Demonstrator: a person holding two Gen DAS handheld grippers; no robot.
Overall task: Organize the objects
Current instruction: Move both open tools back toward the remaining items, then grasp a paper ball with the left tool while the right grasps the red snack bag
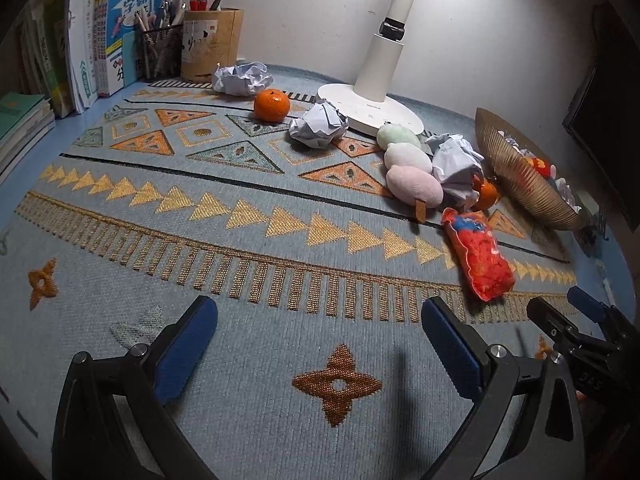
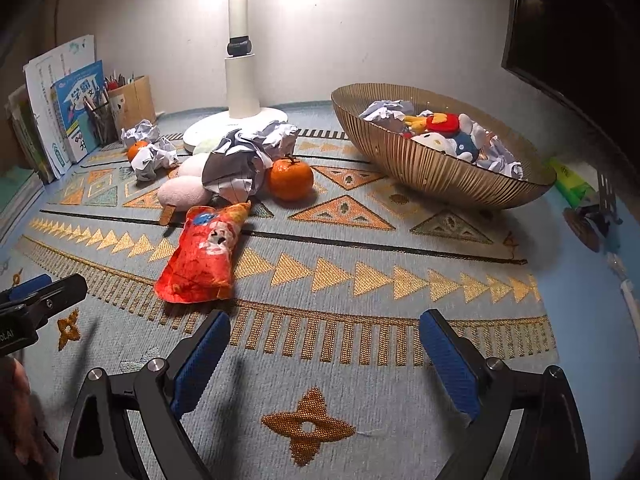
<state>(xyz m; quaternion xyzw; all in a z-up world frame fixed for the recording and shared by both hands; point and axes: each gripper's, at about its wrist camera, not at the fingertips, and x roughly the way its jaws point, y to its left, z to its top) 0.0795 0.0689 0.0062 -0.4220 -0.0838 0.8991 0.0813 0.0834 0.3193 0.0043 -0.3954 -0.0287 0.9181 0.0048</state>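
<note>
A red snack bag [image 2: 202, 254] lies on the patterned mat, also in the left wrist view [image 1: 478, 254]. Behind it lie a crumpled paper ball [image 2: 244, 162], an orange [image 2: 289, 178] and pastel plush eggs [image 1: 408, 164]. A second orange [image 1: 272, 105] and two more paper balls [image 1: 318, 124] lie farther left. A gold ribbed bowl [image 2: 440, 168] at the right holds plush toys and crumpled paper. My left gripper [image 1: 318, 344] is open and empty above the mat. My right gripper [image 2: 324, 354] is open and empty, just right of the snack bag.
A white lamp base [image 1: 370, 108] stands at the back. Books [image 1: 100, 40] and pen holders [image 1: 192, 44] line the back left. A dark monitor [image 2: 568, 32] is at the right, with a green pack [image 2: 572, 184] and small items beyond the mat edge.
</note>
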